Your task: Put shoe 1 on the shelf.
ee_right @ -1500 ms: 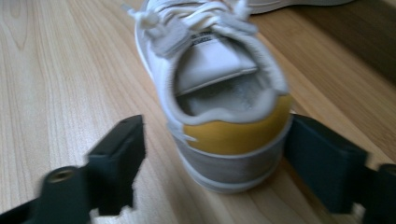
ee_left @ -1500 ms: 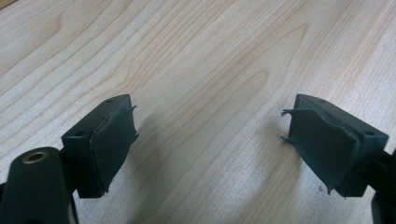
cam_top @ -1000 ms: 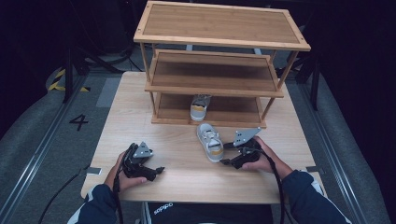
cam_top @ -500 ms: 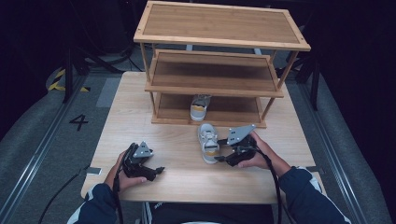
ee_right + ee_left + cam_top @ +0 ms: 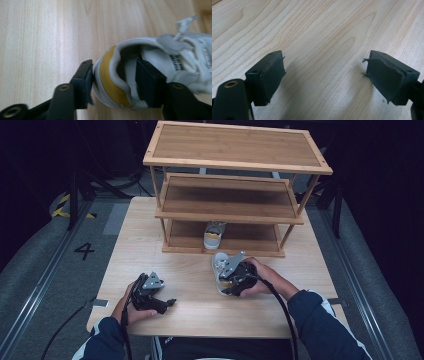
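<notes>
Behind the gripped shoe, shelf rack.

Your table is pale wood with a smooth, matt finish and a clear flowing grain. The shelf rack looks like warmer, bamboo-toned wood, also matt. The shoe you're working on has a white, smooth, leather-like upper, a matt yellow heel patch, soft padded lining and woven cloth laces. Your right gripper has matt black plastic jaws; your left gripper shows dull rubbery pads, frayed and rough at the edges.
</notes>
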`<state>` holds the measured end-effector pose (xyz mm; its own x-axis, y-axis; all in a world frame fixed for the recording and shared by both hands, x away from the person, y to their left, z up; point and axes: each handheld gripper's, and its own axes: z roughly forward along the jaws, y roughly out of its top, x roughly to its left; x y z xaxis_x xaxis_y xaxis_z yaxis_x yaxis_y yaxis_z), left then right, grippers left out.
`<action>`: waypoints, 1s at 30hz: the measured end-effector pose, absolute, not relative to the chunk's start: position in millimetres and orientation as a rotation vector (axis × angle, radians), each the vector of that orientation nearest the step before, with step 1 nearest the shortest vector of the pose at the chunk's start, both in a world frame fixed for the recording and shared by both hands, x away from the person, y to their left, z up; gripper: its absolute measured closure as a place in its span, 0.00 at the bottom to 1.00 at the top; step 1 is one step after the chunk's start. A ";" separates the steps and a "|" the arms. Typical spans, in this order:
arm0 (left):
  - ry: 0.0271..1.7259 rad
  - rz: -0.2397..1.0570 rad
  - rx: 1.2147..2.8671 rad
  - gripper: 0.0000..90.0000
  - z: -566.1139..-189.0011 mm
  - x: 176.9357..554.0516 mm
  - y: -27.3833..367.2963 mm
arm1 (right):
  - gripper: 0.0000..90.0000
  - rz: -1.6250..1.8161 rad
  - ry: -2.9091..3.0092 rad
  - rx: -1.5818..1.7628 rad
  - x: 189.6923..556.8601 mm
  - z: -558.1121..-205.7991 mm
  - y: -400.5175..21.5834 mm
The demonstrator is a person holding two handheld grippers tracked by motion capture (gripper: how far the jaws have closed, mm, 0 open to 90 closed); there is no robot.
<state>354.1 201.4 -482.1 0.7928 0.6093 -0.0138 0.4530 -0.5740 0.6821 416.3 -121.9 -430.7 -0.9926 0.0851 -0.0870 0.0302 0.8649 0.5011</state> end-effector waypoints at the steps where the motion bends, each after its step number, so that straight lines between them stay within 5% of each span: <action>1: 0.783 0.290 2.280 0.17 -482.1 353.9 201.4 | 0.60 0.774 2.949 0.085 416.3 -431.4 -119.8; 4: 0.786 0.288 2.279 0.17 -482.2 353.5 201.4 | 0.71 0.772 2.996 0.065 419.2 -430.0 -115.9; 12: 0.785 0.290 2.279 0.17 -482.1 352.7 201.7 | 0.76 0.800 2.986 0.064 418.7 -429.7 -114.6; 30: 0.776 0.284 2.284 0.17 -481.9 353.0 202.3 | 0.76 0.730 2.889 0.141 436.2 -408.9 -147.9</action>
